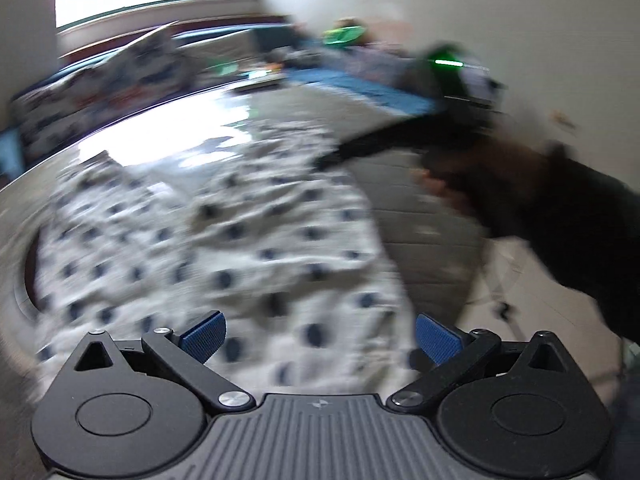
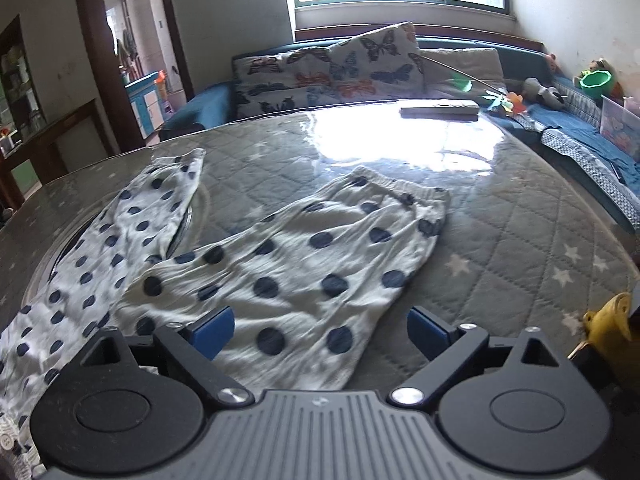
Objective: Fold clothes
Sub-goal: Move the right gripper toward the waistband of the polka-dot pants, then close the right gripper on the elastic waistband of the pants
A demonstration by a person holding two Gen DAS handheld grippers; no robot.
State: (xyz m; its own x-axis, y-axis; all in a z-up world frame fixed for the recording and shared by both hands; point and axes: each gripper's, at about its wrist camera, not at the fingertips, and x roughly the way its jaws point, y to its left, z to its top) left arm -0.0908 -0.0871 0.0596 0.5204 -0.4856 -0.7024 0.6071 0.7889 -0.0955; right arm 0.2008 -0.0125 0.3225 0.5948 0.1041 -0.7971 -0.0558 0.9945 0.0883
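White trousers with dark blue dots (image 2: pixel 280 264) lie spread on the round quilted table (image 2: pixel 520 240), waistband toward the window, one leg (image 2: pixel 132 224) trailing left. My right gripper (image 2: pixel 320 330) is open and empty, just above the near edge of the cloth. My left gripper (image 1: pixel 320 338) is open and empty over the same dotted cloth (image 1: pixel 224 240), in a blurred view. In the left wrist view the right gripper (image 1: pixel 332 156) reaches in from the right, held by a hand in a dark sleeve (image 1: pixel 560 216).
A remote control (image 2: pixel 440 110) lies at the table's far edge. A sofa with butterfly cushions (image 2: pixel 332 68) and toys (image 2: pixel 596 80) stands behind. A yellow object (image 2: pixel 608 328) sits at the right edge. A doorway (image 2: pixel 132 48) is at the left.
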